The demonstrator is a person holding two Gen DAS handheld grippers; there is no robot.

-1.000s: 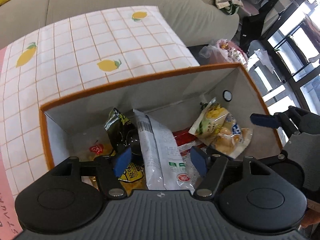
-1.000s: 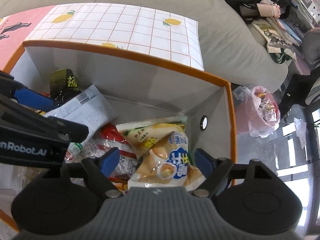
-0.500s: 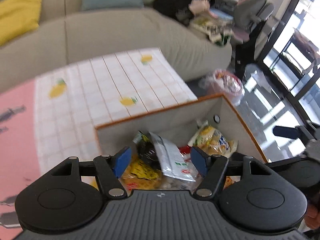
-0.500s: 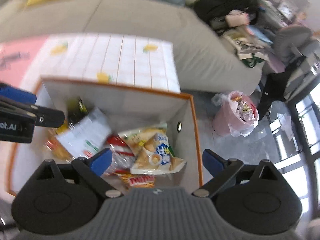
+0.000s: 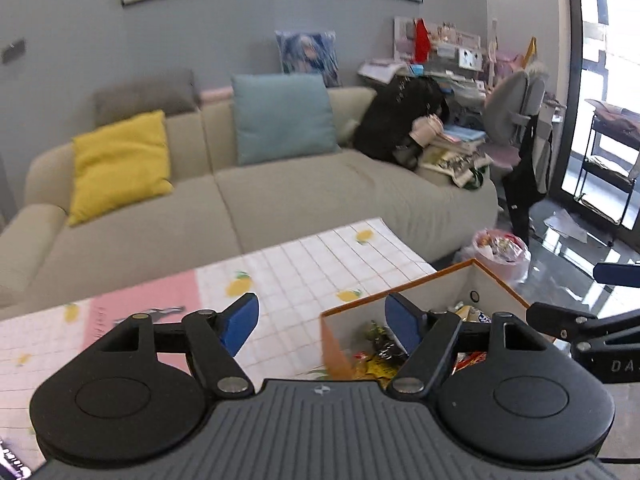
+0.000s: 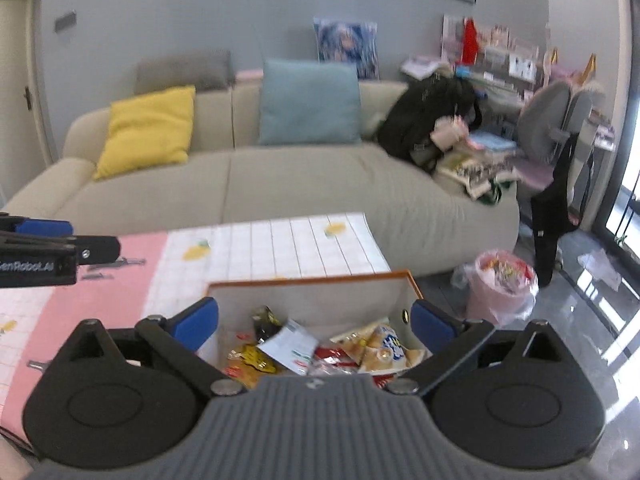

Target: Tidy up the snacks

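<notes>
Room: beige sofa (image 6: 280, 184) sitting behind the lemon-print tabletop (image 6: 280, 248)
Snacks: lying inside the orange-rimmed box (image 6: 312, 278)
Left claw (image 5: 320, 322): gaping, empty, just been opening
Right claw (image 6: 314, 318): gaping, empty, just been opening
Risk: box sitting at tabletop's edge; a nudge is likely tipping it

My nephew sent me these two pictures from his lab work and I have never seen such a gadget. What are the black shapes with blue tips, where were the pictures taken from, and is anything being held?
No robot here: a person holds a hand-held gripper in each hand, each carrying a wide-angle camera looking along its two blue-tipped fingers. One picture comes from the left gripper, the other from the right gripper. Both have just been opening and now stand open, with nothing between the fingers. Below them an orange-rimmed box holds snack packets, standing on a table with a lemon-print cloth. Behind are a beige sofa and a pink bin.
</notes>
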